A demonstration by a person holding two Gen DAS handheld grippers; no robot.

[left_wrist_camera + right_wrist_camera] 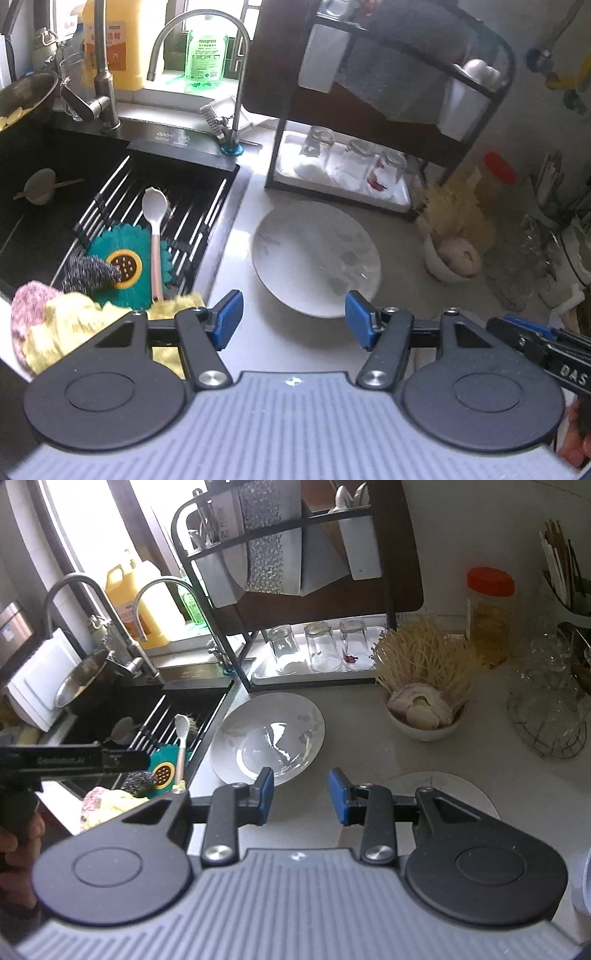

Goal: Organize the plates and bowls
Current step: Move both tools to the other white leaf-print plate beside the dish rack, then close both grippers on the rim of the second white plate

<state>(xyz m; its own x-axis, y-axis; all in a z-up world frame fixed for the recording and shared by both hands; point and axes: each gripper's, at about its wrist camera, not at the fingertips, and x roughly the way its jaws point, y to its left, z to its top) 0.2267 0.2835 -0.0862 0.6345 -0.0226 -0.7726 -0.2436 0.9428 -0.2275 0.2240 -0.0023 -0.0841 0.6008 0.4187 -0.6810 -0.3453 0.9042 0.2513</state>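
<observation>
A white plate with a faint leaf pattern [316,260] lies on the grey counter just right of the sink; it also shows in the right wrist view [267,734]. My left gripper [293,319] is open and empty, hovering just in front of the plate's near rim. My right gripper [301,795] is open and empty, above the counter just right of the plate's near edge. A second flat white plate [450,792] lies partly hidden under my right gripper's right finger. A black dish rack [295,590] stands behind, with plates upright in its upper tier.
Three upturned glasses [321,648] stand on the rack's white tray. A white bowl with enoki mushrooms [424,701] sits right of the plate. The sink [55,206] holds a drying rack, spoon, scrubbers and cloths. An orange-lidded jar [489,616] and a wire basket of glassware [546,709] stand far right.
</observation>
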